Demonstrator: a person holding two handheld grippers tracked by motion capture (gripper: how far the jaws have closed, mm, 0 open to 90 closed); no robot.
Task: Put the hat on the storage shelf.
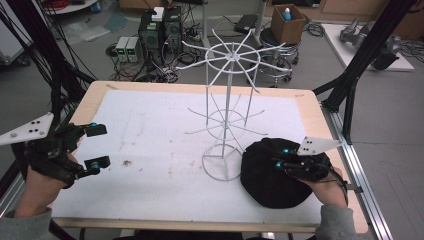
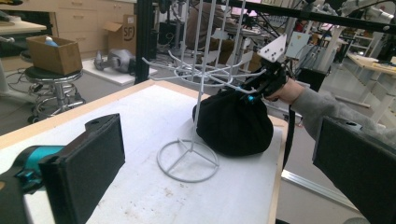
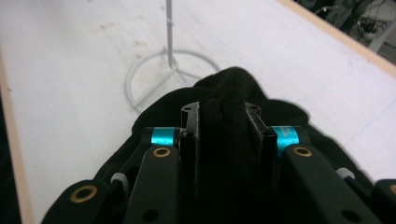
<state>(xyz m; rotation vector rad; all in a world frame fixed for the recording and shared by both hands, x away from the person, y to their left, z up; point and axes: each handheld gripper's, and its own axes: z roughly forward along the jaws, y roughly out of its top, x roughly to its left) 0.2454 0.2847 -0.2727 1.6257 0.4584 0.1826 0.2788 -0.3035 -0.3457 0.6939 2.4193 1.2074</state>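
Pinched in the right claw (image 3: 227,122), the black hat (image 1: 272,175) sits at five o'clock of the wire rack (image 1: 227,107); lifting carelessly could snag its hooks, while the left claw (image 1: 97,146) hangs spread.

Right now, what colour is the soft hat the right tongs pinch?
Black; the hat shows best in the left gripper view.

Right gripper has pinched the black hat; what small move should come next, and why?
Probably lift it straight up a little. The right gripper is shut on a fold of the black hat, which lies on the table against the white wire rack; the left gripper waits open.
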